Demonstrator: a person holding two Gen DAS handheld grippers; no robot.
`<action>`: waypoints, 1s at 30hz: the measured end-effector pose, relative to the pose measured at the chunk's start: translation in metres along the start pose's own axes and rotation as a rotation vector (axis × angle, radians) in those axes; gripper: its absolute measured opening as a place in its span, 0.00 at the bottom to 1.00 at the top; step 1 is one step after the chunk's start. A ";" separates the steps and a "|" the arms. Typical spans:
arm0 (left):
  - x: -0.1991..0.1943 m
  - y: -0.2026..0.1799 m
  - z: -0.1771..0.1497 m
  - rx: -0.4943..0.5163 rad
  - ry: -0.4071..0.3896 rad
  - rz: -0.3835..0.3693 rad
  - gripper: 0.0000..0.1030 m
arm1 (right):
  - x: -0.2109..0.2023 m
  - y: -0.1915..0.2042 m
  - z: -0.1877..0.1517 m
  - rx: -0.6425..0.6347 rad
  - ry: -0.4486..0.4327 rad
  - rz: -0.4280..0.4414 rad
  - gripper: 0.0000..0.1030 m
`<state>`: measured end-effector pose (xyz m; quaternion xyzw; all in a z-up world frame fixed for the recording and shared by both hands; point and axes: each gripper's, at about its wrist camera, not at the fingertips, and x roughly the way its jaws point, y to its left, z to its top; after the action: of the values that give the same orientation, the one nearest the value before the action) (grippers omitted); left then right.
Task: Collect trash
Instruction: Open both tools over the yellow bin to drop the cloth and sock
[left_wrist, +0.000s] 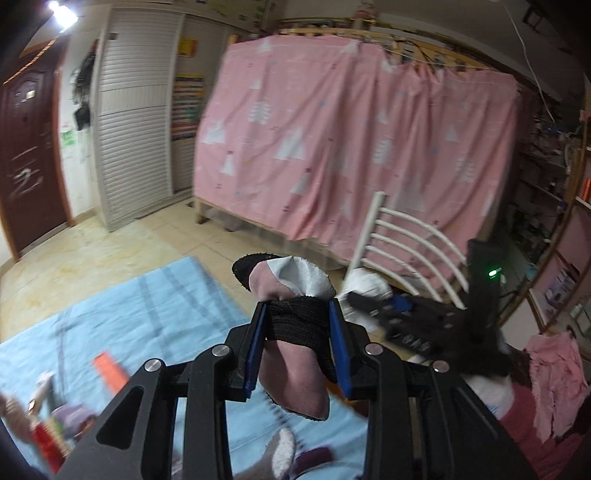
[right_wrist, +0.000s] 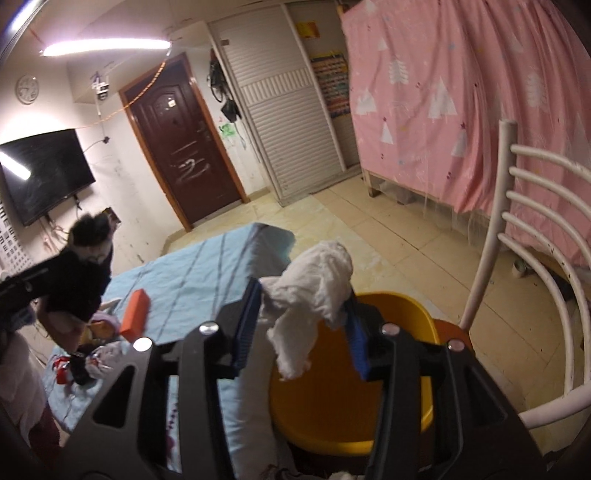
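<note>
Left wrist view: left gripper (left_wrist: 297, 314) pinches a pink-and-black sock (left_wrist: 295, 325) between its blue pads, the black band squeezed in the jaws, toe end sticking up, the other end drooping below. Underneath, a blue sheet (left_wrist: 122, 310) with an orange box (left_wrist: 110, 371) on it. Pink curtain (left_wrist: 354, 140) behind, white chair (left_wrist: 410, 251) to the right. The other gripper shows blurred at right.

Right wrist view: right gripper (right_wrist: 301, 314) has a white crumpled tissue (right_wrist: 314, 284) between its pads; jaws only part closed, and whether the pads press it I cannot tell. The tissue hangs over a yellow bin (right_wrist: 421, 373), beside the sheet's edge. A person (right_wrist: 79, 273) in black bends at the far left.
</note>
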<state>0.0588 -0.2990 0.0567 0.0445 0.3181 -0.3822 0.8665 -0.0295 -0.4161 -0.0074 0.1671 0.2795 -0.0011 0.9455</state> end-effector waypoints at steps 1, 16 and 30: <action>0.007 -0.007 0.002 0.007 0.006 -0.008 0.23 | 0.002 -0.003 -0.001 0.005 0.002 -0.008 0.41; 0.076 -0.032 0.021 -0.032 0.061 -0.048 0.52 | -0.005 -0.038 -0.001 0.110 -0.019 -0.036 0.57; 0.036 -0.009 0.019 -0.093 0.014 -0.019 0.54 | -0.004 -0.002 -0.003 0.051 -0.020 0.009 0.60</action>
<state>0.0807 -0.3338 0.0523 0.0037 0.3418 -0.3751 0.8616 -0.0340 -0.4172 -0.0081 0.1925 0.2689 -0.0056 0.9437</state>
